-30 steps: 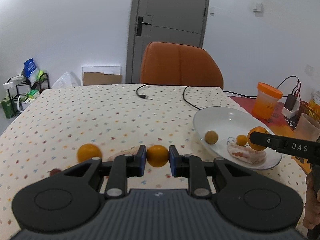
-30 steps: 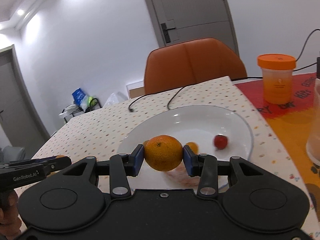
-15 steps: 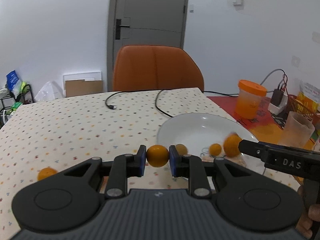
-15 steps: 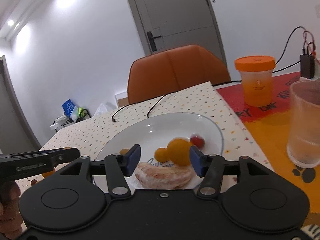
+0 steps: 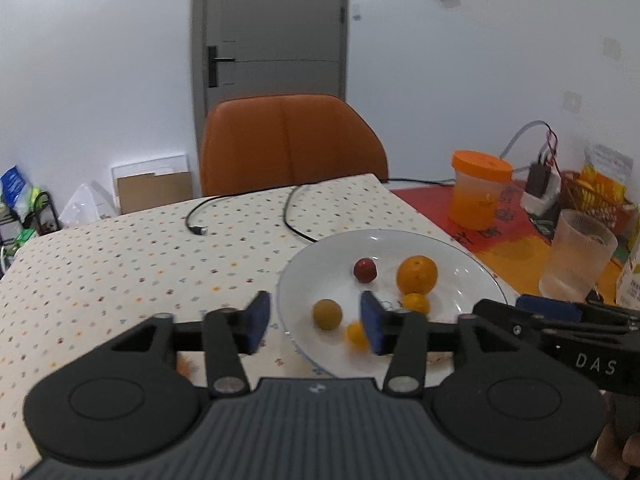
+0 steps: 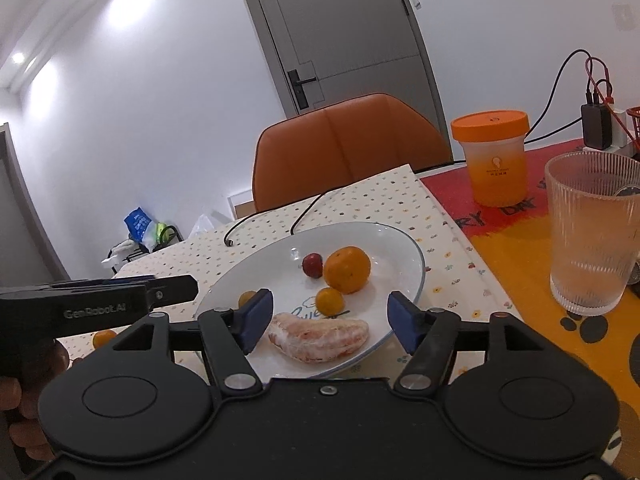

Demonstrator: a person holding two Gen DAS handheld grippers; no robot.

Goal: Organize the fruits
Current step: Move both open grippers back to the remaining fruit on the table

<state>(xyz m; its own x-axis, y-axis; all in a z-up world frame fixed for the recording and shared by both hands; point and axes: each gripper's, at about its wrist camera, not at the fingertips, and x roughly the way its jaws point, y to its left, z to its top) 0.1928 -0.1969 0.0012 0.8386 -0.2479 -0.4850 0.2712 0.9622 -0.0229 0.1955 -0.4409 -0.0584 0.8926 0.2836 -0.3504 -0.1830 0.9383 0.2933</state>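
A white plate holds a large orange, a red fruit, a small orange and a brownish round fruit. My left gripper is open above the plate's near-left rim, and a blurred small orange sits just inside its right finger. In the right wrist view my right gripper stands open and holds nothing at the near edge of the plate, over a peeled citrus segment. The large orange lies beyond it. One small orange rests on the tablecloth under the left gripper.
An orange-lidded cup and a ribbed glass stand to the right of the plate on a red-orange mat. A black cable lies across the dotted cloth behind the plate. An orange chair stands at the far edge.
My right gripper opened, left the large orange on the plate and drew back. My left gripper moved right over the plate and opened, letting go of the small orange.
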